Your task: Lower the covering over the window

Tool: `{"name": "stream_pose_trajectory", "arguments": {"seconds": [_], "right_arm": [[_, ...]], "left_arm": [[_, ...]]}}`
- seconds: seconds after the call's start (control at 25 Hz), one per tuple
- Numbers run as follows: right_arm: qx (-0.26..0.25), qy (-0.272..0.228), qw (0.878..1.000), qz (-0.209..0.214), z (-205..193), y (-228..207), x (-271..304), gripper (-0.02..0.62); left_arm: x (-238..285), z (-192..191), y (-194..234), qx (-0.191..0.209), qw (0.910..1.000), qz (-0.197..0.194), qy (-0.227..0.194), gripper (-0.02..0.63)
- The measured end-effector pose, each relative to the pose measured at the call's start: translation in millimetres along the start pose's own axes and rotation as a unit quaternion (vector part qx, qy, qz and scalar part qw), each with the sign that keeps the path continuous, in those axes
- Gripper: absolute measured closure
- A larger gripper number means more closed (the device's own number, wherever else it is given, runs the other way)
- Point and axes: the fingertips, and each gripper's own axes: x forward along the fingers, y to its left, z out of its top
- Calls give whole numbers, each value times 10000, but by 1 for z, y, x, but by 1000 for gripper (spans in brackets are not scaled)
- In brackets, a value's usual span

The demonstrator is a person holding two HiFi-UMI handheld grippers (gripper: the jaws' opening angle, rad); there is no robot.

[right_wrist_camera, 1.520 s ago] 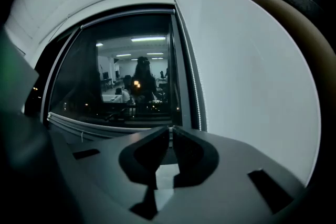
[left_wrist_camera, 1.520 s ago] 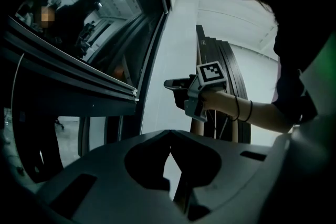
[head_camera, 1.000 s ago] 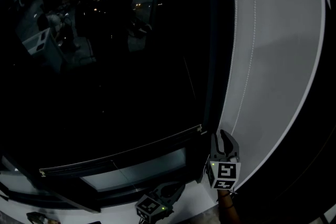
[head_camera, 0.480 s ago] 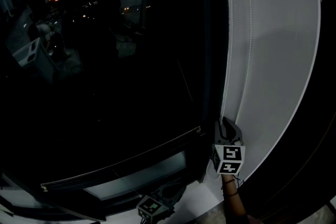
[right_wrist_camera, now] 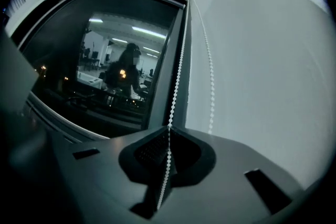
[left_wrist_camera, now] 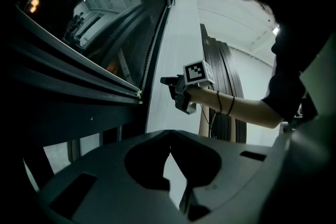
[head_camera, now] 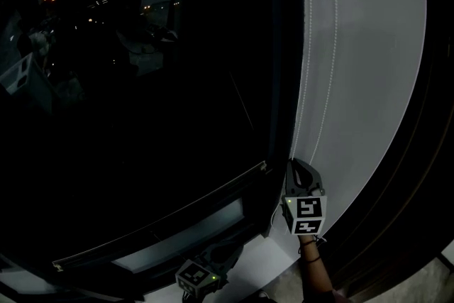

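A dark window point(head_camera: 142, 117) fills the left of the head view, its glass bare and reflecting the room. Two strands of white bead chain point(head_camera: 303, 81) hang down the white wall beside the frame. My right gripper point(head_camera: 295, 168) points up along that wall. Its jaws have just been closing and now pinch the left strand of the bead chain point(right_wrist_camera: 176, 86), which runs between the fingertips of the right gripper point(right_wrist_camera: 168, 131). My left gripper point(head_camera: 228, 253) sits low by the sill, shut and empty. In the left gripper view, that left gripper point(left_wrist_camera: 169, 134) faces the right gripper point(left_wrist_camera: 167, 82).
The window's lower frame rail point(head_camera: 163, 213) crosses below the glass, with a pale sill point(head_camera: 255, 262) under it. The white wall point(head_camera: 369, 67) runs to a dark frame edge point(head_camera: 418, 152) at the right. A person's forearm point(left_wrist_camera: 236, 110) holds the right gripper.
The right gripper's fingers have drawn together on the left chain strand, staying beside the frame's lower corner. The left gripper has slid a little left along the sill.
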Motion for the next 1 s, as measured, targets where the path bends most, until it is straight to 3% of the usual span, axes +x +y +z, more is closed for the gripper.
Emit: {"name": "stream_pose_trajectory", "arguments": {"seconds": [0.2, 0.32, 0.64, 0.84, 1.0], "right_arm": [[-193, -61, 9998, -87, 0, 10, -17, 581], [-53, 98, 9999, -72, -9, 13, -26, 581], [71, 1310, 9912, 183, -126, 48, -56, 581], [180, 1926, 9800, 467, -189, 78, -86, 583], [400, 2438, 9665, 698, -229, 98, -110, 583]], "left_arm": [[1, 16, 1, 65, 9999, -106, -49, 604], [7, 28, -2, 161, 9994, -277, -140, 604], [28, 76, -5, 213, 9962, -512, -678, 604], [61, 111, -13, 355, 9935, -692, -830, 532], [88, 131, -18, 530, 9909, -820, -925, 511]]}}
